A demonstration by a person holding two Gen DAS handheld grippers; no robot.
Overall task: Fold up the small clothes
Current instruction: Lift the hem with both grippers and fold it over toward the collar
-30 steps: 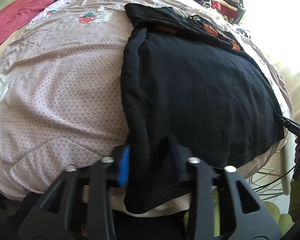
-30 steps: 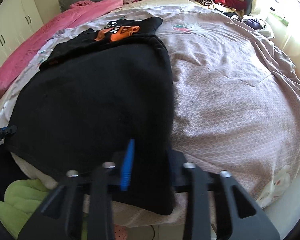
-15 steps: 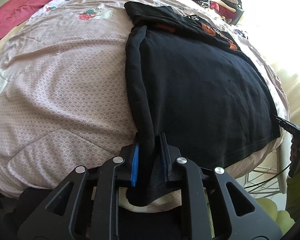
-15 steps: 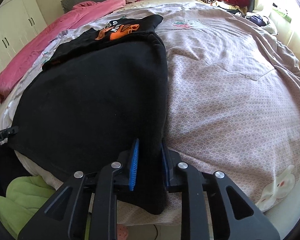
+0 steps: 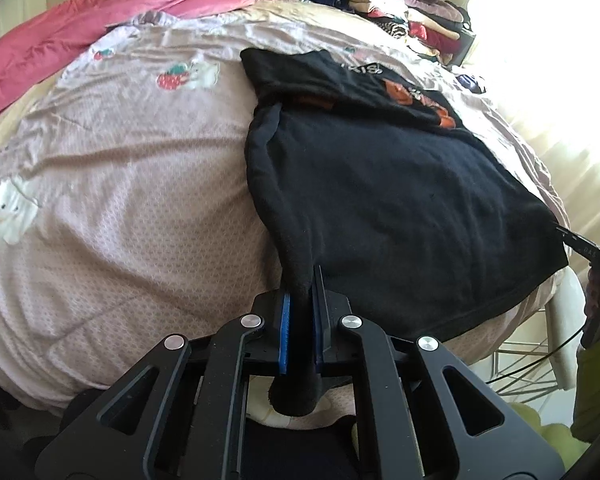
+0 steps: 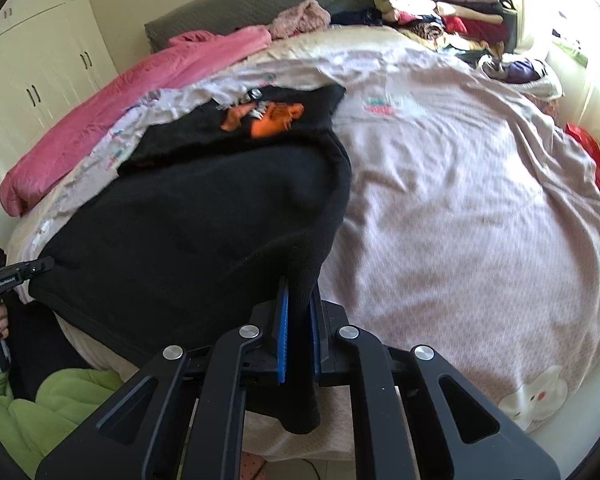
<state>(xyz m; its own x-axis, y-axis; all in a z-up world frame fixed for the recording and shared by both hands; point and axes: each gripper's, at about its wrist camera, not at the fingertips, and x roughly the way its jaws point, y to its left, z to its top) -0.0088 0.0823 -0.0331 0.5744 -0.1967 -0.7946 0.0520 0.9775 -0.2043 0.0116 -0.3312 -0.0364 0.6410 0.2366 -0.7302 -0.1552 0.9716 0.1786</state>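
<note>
A black shirt [image 5: 388, 200] with an orange print lies on the pink bed sheet [image 5: 132, 208], its near hem at the bed's front edge. My left gripper [image 5: 300, 300] is shut on the shirt's near left corner, with cloth hanging down between the blue pads. In the right wrist view the same shirt [image 6: 204, 232] lies to the left, and my right gripper [image 6: 299, 304] is shut on its near right corner, lifting the edge a little off the sheet [image 6: 460, 220]. Each gripper's tip shows at the edge of the other's view.
A pink quilt [image 6: 140, 92] lies along the far left of the bed. A pile of folded clothes [image 6: 440, 12] sits at the far right by the grey headboard. White cupboards [image 6: 32, 80] stand at the left. A green cushion [image 6: 32, 412] lies below the bed edge.
Both grippers went from open around the shirt's near corners to shut on them. Both have since risen, lifting the corners slightly off the sheet.
</note>
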